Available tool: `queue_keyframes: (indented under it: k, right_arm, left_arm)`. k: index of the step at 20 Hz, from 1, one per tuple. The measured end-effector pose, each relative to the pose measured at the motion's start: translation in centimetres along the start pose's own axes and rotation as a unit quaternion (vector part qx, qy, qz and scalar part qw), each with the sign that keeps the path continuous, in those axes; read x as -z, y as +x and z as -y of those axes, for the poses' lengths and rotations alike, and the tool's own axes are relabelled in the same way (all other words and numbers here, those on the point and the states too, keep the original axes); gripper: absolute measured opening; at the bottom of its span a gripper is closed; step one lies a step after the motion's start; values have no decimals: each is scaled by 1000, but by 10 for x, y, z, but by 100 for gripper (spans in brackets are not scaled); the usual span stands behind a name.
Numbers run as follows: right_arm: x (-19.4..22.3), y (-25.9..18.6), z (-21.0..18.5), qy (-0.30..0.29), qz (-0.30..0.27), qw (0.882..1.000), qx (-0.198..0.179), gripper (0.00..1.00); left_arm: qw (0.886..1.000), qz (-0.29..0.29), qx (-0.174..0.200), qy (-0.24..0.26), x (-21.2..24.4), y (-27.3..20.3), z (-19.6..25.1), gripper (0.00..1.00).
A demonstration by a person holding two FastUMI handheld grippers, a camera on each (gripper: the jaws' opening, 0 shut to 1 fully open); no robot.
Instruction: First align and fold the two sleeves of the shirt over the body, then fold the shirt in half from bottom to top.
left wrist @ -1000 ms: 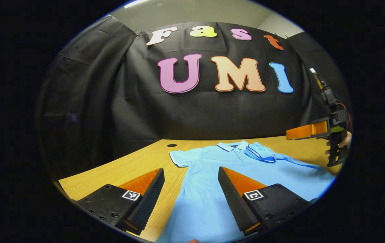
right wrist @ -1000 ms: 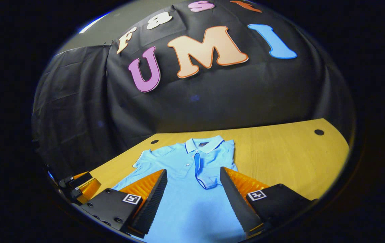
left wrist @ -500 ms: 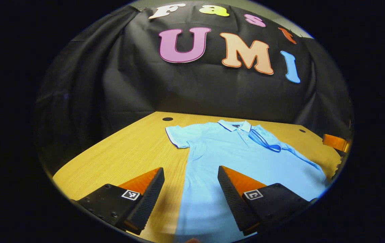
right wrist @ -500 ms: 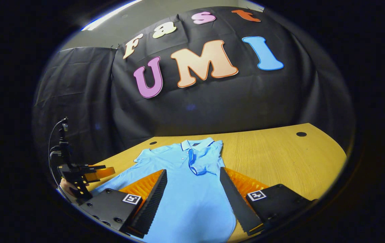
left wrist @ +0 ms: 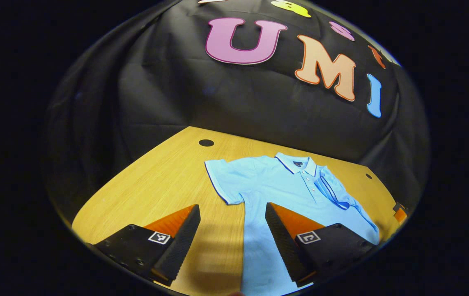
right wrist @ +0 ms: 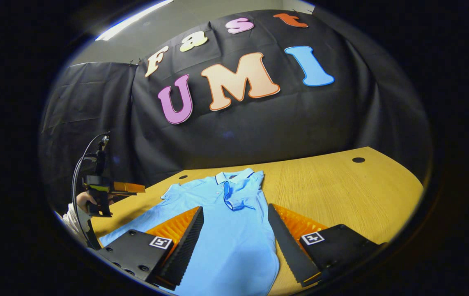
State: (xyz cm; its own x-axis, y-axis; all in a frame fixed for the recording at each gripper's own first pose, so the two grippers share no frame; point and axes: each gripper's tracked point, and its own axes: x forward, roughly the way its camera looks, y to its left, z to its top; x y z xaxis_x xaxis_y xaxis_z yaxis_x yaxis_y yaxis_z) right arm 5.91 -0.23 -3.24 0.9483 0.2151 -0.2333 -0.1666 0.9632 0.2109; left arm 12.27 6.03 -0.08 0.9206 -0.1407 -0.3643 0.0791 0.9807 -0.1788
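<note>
Left gripper view: shirt (left wrist: 283,193) flat on table (left wrist: 156,189), collar toward far wall, hem near; left gripper (left wrist: 232,242) and right gripper (right wrist: 236,246) both spread wide, empty

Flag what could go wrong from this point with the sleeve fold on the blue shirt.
The spread sleeve lies flat on the table, so the open left gripper may pinch only its edge or scrape the wood. The other sleeve is already folded over the shirt; a tug could drag it askew. The right gripper, jaws open above the body, might snag the fabric.
</note>
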Motion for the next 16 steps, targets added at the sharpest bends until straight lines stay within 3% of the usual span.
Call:
queue_keyframes:
  k: [3, 7, 10, 16]
  right_arm:
    - [3, 2, 1, 2, -1, 1000, 1, 98]
    - [5, 2, 2, -7, -2, 1000, 6, 98]
    - [3, 4, -3, -3, -1, 1000, 1, 98]
    - [1, 5, -9, -7, 0, 1000, -6, 98]
  left_arm:
    - [1000, -26, -5, 2, -15, 31, -13, 95]
    - [996, -74, 18, -47, -19, 81, -16, 95]
    - [995, -97, -12, -14, -16, 119, -39, 95]
    - [992, -123, -20, 11, -3, 149, -38, 94]
